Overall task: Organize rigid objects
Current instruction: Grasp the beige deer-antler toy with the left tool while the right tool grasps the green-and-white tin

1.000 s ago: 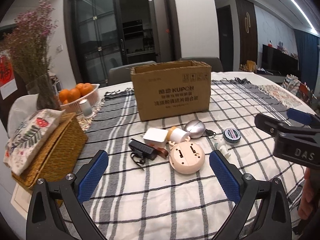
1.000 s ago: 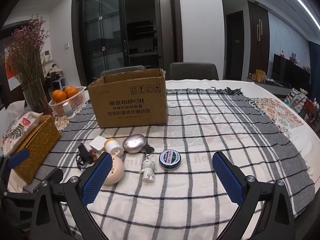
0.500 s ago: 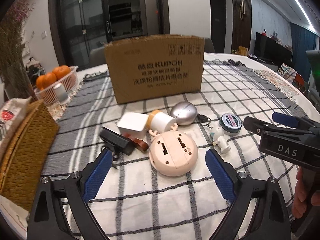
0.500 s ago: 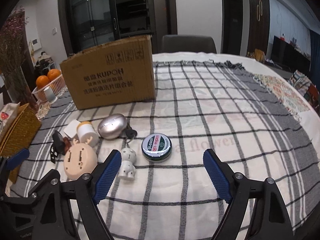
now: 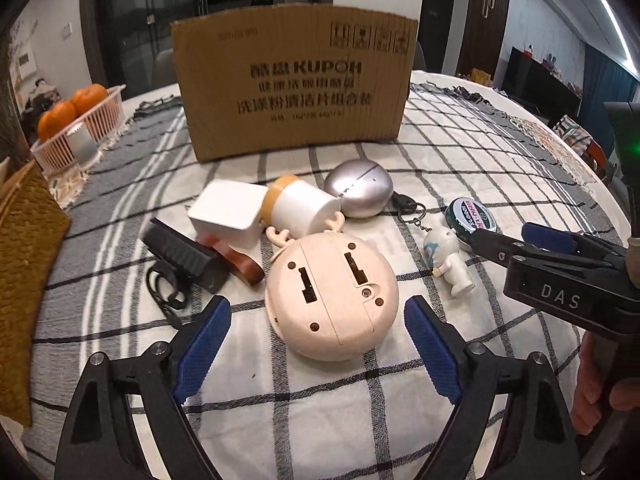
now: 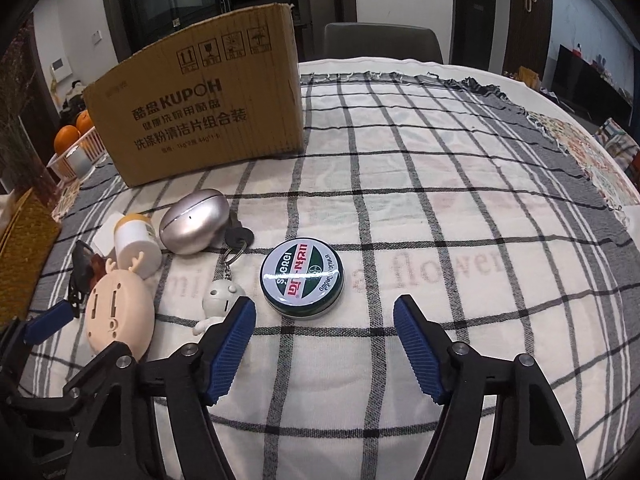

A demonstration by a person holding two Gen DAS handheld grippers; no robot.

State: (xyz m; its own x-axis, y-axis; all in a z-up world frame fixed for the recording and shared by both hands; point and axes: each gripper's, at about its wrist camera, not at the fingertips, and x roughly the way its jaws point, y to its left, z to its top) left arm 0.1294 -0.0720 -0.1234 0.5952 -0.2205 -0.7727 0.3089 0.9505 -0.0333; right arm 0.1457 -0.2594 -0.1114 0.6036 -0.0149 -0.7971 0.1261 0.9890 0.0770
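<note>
Left gripper (image 5: pixel 318 334) wide open, empty, straddling round beige toy (image 5: pixel 332 296). Right gripper (image 6: pixel 325 330) wide open, empty, green tin (image 6: pixel 302 278) at 11 o'clock. Risk: its left finger knocks white figurine (image 6: pixel 218 304); cardboard box (image 6: pixel 200 112) at 11 o'clock.

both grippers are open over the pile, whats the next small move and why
Probably ease the left gripper forward and down so its open jaws straddle the round beige gadget, then close. The gadget lies face-down just ahead of the blue pads, roughly centred between them. The right gripper sits likewise before the green tin, so it could follow. The cardboard box stands behind.
</note>
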